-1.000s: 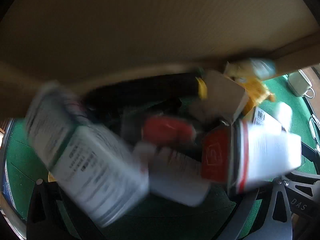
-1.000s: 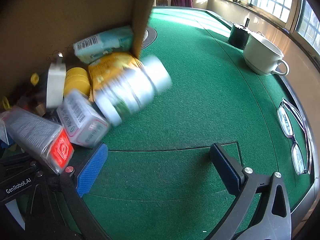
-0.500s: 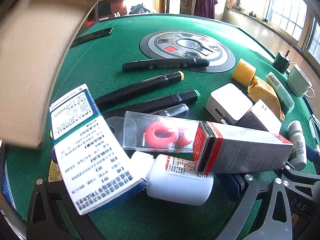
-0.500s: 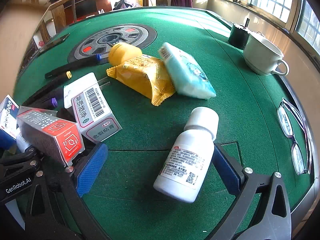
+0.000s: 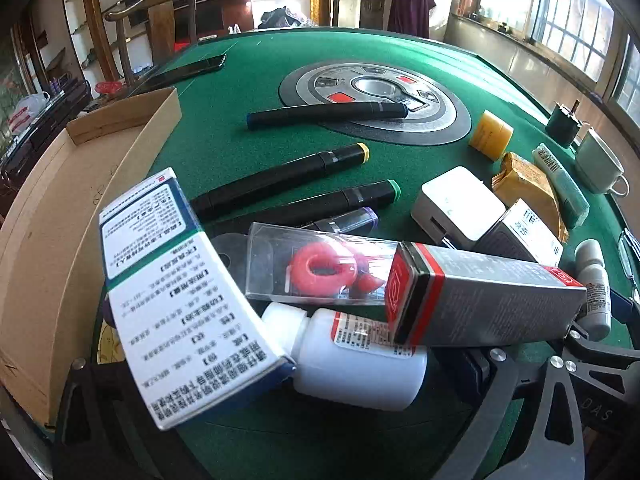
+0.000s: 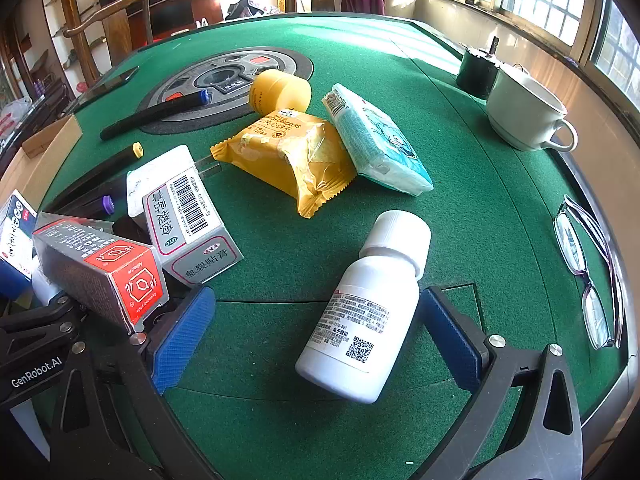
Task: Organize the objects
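A heap of items lies on the green table. In the left wrist view, a blue-white medicine box [image 5: 176, 288], a white bottle [image 5: 360, 364], a clear case with a red ring [image 5: 320, 268] and a grey-red box [image 5: 480, 300] lie between my open left gripper [image 5: 280, 380] fingers. Three black markers [image 5: 328, 114] lie beyond. In the right wrist view, a white pill bottle [image 6: 368, 316] lies between the blue pads of my open right gripper [image 6: 320, 332], untouched. A yellow cracker pack [image 6: 288, 156], tissue pack [image 6: 376, 140], yellow jar [image 6: 280, 92] and grey medicine box [image 6: 192, 224] lie beyond.
A brown cardboard box [image 5: 60, 216] lies at the left table edge. A white cup [image 6: 524, 112] and dark container [image 6: 478, 68] stand at the right; glasses [image 6: 588, 264] lie near the right edge. A phone [image 5: 188, 70] lies at the far left. A white charger [image 5: 456, 204] sits mid-heap.
The cardboard box lifted off the heap and swung away to the left edge. The items tumbled out and settled; the white pill bottle rolled to rest between my right fingers.
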`<action>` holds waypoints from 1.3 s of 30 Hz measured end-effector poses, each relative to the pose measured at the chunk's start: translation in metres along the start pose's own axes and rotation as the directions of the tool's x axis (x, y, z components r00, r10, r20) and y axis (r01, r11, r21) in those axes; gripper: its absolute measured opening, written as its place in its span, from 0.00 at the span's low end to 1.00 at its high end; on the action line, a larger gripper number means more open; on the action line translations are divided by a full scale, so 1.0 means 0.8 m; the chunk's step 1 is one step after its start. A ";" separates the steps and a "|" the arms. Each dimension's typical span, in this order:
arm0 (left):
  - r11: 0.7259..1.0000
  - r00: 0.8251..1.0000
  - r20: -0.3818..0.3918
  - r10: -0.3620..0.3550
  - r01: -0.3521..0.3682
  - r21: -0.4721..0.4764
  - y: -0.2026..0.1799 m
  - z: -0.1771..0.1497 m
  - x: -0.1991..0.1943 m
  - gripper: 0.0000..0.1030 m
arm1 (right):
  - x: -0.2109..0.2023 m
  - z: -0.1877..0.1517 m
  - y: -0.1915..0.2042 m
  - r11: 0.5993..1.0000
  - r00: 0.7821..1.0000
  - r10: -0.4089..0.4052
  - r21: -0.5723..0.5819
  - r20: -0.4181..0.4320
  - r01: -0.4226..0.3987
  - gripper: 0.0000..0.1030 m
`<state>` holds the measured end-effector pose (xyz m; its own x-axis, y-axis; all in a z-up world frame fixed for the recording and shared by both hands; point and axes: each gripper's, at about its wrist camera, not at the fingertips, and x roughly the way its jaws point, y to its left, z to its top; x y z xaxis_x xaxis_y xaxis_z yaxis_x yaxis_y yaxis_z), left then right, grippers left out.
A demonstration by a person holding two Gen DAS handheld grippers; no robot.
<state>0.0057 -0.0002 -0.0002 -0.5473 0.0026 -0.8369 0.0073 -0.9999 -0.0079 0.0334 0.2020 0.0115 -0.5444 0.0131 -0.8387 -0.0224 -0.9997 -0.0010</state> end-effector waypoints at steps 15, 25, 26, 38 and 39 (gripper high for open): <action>0.999 1.000 -0.006 -0.018 0.018 0.034 0.003 0.002 -0.002 1.00 | 0.001 0.012 -0.012 0.991 0.994 0.110 -0.069 -0.026 -0.111 0.99; 0.967 0.976 0.078 -0.201 0.186 0.174 0.032 -0.005 -0.069 0.99 | -0.085 -0.012 -0.078 0.977 0.969 0.210 -0.005 0.132 -0.211 0.98; 0.961 0.970 0.088 -0.224 0.205 0.188 0.037 -0.010 -0.080 0.99 | -0.086 -0.015 -0.089 0.968 0.962 0.242 0.033 0.124 -0.248 0.98; 0.933 0.937 0.119 -0.328 0.302 0.196 0.084 -0.032 -0.115 0.86 | -0.062 -0.013 -0.105 0.925 0.948 0.312 0.208 0.057 -0.317 0.76; 0.932 0.937 0.122 -0.327 0.298 0.205 0.085 -0.033 -0.117 0.83 | -0.056 -0.008 -0.102 0.930 0.953 0.300 0.206 0.049 -0.304 0.76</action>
<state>0.0797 -0.0681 0.0630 -0.6175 0.3280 -0.7149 -0.3280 -0.9335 -0.1450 0.0651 0.2826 0.0455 -0.5668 -0.2865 -0.7725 -0.0285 -0.9302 0.3659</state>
